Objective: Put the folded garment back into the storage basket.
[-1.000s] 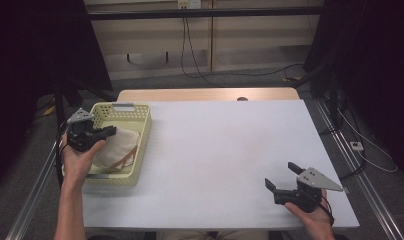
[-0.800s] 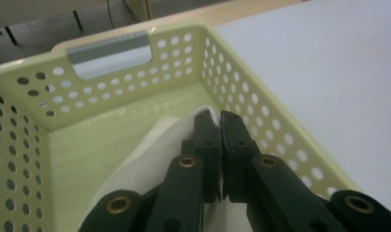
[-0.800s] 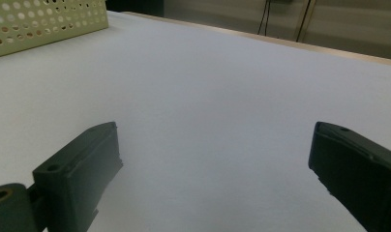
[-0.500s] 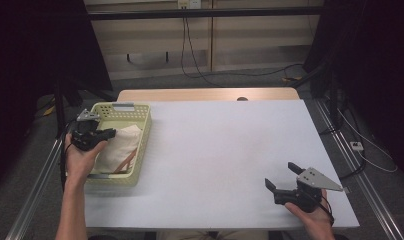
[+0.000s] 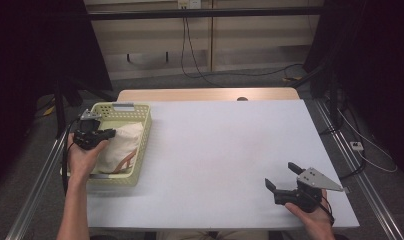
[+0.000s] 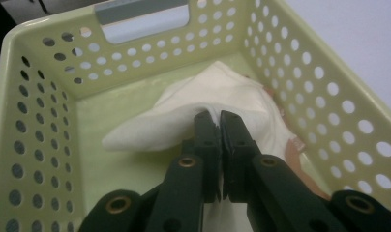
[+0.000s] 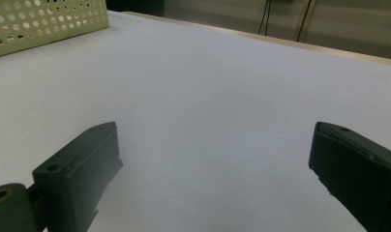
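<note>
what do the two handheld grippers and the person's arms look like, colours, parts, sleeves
Both are black two-jaw tools. The left gripper has flat-faced black fingers on linkage arms with brass-coloured pivot bushings. The right gripper carries a grey three-cornered plate on top, and its fingers are blocky and matte. Both forearms are bare, with no sleeves in view.

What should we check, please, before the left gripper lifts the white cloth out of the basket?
1. Left gripper shut on the white cloth: ok.
2. How much fabric is pinched: cannot tell, only a fold shows between the jaws.
3. Cloth free of the basket walls: ok, it lies loose inside.
4. Right gripper out of the way: ok, open and apart from the basket.
5. White table has room for the cloth: ok.
</note>
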A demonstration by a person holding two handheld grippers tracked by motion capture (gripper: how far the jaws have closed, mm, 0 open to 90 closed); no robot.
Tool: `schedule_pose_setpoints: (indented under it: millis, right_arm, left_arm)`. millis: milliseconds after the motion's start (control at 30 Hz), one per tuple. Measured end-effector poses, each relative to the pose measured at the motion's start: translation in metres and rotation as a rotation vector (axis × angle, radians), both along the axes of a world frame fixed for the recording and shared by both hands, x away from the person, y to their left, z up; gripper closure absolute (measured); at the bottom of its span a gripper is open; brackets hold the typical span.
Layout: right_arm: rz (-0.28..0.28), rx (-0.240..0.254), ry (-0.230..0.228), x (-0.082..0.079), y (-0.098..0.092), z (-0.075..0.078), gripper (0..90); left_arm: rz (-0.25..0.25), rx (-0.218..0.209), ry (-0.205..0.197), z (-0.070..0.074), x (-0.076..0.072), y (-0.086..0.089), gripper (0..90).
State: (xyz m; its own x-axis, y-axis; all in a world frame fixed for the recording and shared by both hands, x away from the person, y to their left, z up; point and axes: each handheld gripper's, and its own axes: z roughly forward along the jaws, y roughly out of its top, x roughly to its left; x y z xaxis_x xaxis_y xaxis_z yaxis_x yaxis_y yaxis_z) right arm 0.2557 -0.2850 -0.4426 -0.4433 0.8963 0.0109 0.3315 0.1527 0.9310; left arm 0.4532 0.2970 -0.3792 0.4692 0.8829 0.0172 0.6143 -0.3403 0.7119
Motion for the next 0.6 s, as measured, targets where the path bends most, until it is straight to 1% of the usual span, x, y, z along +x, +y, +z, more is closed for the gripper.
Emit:
schedule_pose_setpoints:
  millis: [33,67,167,233,267,333,400,500,533,567,600]
  right_arm:
    - [0.0,0.0,0.0,0.0,0.0,0.0,4.1]
    - [0.001,0.0,0.0,0.0,0.0,0.0,4.2]
    - [0.003,-0.003,0.0,0.0,0.0,0.0,4.1]
    - [0.003,-0.004,-0.001,0.0,0.0,0.0,4.1]
    - [0.001,-0.003,0.0,0.0,0.0,0.0,4.1]
    - [0.002,-0.003,0.001,0.0,0.0,0.0,4.1]
    - [0.002,-0.002,0.001,0.0,0.0,0.0,4.1]
    - [0.003,-0.004,0.001,0.0,0.0,0.0,4.1]
    - [0.002,-0.003,0.002,0.001,0.0,0.0,4.1]
    - [0.002,-0.003,0.002,0.001,0.0,0.0,4.1]
    - [-0.001,-0.002,0.003,0.001,0.0,0.0,4.1]
  left_arm:
    - [0.0,0.0,0.0,0.0,0.0,0.0,87.2]
    - [0.002,-0.009,0.004,0.0,0.0,0.001,87.2]
    - [0.007,-0.003,0.002,-0.001,0.001,0.002,87.1]
    - [0.011,-0.001,0.011,-0.002,0.003,0.003,87.1]
    - [0.019,0.006,0.025,-0.003,0.004,0.005,87.2]
    - [0.029,0.017,0.036,-0.005,0.005,0.006,87.2]
    - [0.037,0.019,0.043,-0.006,0.005,0.007,87.1]
    - [0.042,0.016,0.061,-0.008,0.008,0.01,87.2]
    - [0.045,0.004,0.065,-0.009,0.009,0.012,87.2]
    - [0.045,0.004,0.065,-0.009,0.009,0.012,87.1]
    - [0.044,0.006,0.075,-0.009,0.01,0.013,87.1]
